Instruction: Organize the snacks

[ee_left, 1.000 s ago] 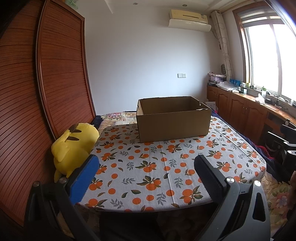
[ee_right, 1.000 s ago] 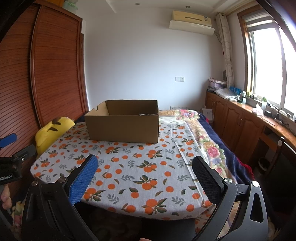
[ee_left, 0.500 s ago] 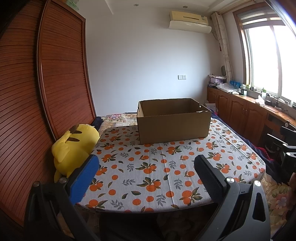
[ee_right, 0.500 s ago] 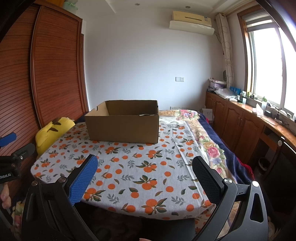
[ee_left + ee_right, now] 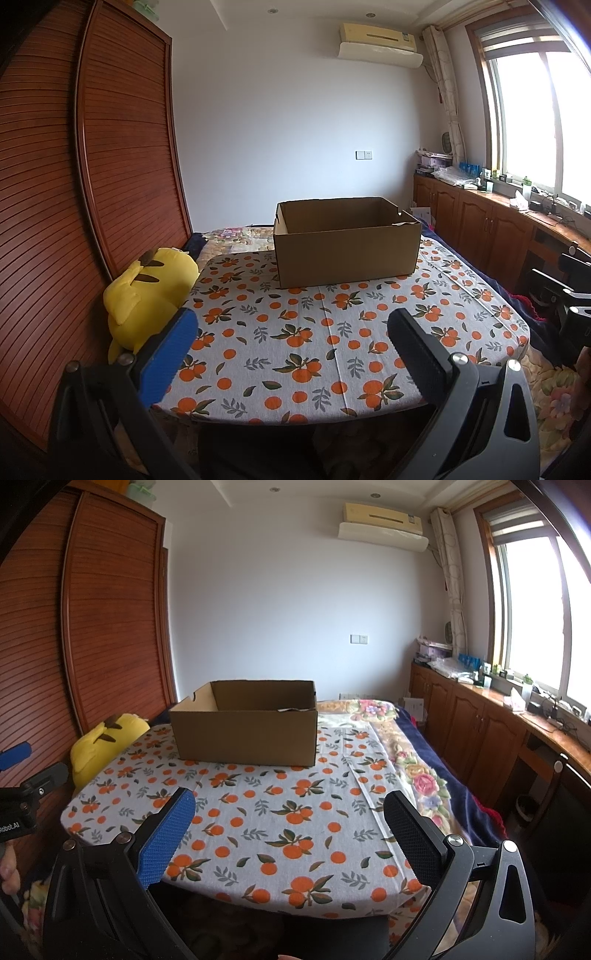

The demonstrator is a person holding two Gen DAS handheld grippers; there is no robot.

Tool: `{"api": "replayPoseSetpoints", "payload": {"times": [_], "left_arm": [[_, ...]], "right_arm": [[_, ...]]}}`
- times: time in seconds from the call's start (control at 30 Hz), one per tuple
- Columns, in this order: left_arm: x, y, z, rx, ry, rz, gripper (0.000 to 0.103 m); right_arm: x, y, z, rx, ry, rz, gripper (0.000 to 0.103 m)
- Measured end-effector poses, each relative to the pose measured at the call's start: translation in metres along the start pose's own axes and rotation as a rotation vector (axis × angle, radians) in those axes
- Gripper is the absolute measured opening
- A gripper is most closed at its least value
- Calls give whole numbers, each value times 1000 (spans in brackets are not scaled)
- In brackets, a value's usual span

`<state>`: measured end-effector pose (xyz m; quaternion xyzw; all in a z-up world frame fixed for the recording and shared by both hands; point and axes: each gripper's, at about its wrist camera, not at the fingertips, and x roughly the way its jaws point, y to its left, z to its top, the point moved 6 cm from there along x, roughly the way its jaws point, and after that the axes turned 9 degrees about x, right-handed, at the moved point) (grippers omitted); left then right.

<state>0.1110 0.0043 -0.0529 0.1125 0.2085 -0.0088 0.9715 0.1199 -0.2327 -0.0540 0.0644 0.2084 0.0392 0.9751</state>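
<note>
An open brown cardboard box (image 5: 347,243) (image 5: 245,727) stands at the far side of a table (image 5: 303,339) (image 5: 258,812) covered with an orange-print cloth. The box's inside is mostly hidden by its walls; no snacks show anywhere. My left gripper (image 5: 291,328) hangs open before the table's near edge, nothing between its fingers. My right gripper (image 5: 288,808) is open too, empty, at the near edge further right. The left gripper's body (image 5: 26,801) shows at the left edge of the right wrist view.
A yellow plush toy (image 5: 147,295) (image 5: 103,738) leans at the table's left side against a slatted wooden wardrobe (image 5: 74,203). A bed with floral bedding (image 5: 406,768) runs along the right. Wooden cabinets (image 5: 480,229) stand under the window.
Both views have barely shifted; the left wrist camera has drifted slightly, so the box sits a touch higher. Both grippers stay open and empty.
</note>
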Motion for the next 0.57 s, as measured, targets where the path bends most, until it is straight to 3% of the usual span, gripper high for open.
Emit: {"api": "replayPoseSetpoints", "payload": {"times": [0.57], "left_arm": [[-3,1,4,1,-6,-5,103]], "right_arm": [[-1,1,0,-1,-3,0,103]]}}
